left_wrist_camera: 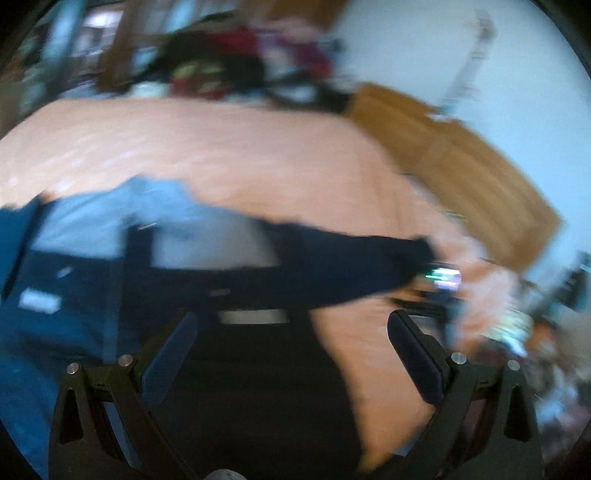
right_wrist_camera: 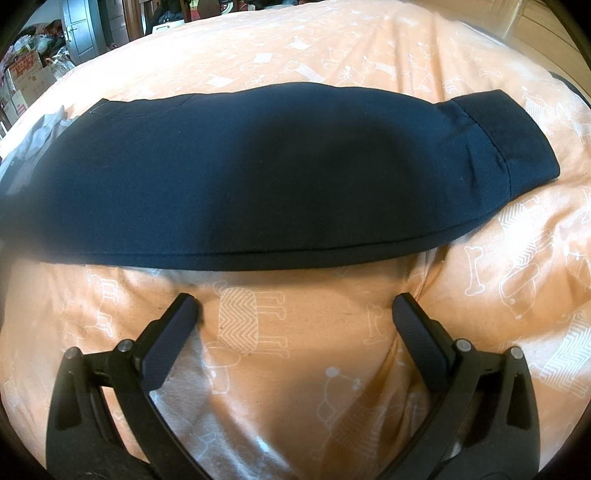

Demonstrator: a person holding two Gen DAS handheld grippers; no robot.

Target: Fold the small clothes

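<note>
A dark navy garment lies flat and stretched sideways across the orange patterned bedspread, its ribbed cuff at the right end. My right gripper hovers just in front of its near edge, open, nothing between its fingers. The left wrist view is heavily blurred: the same navy cloth runs across the middle, with blue and grey fabric at the left. My left gripper is open over dark cloth, holding nothing. The other gripper's device shows at the cloth's right end.
A grey-white piece of fabric lies at the garment's left end. Beyond the bed stand a grey door and cardboard boxes. A wooden headboard, a white wall and a heap of mixed clothes show in the left wrist view.
</note>
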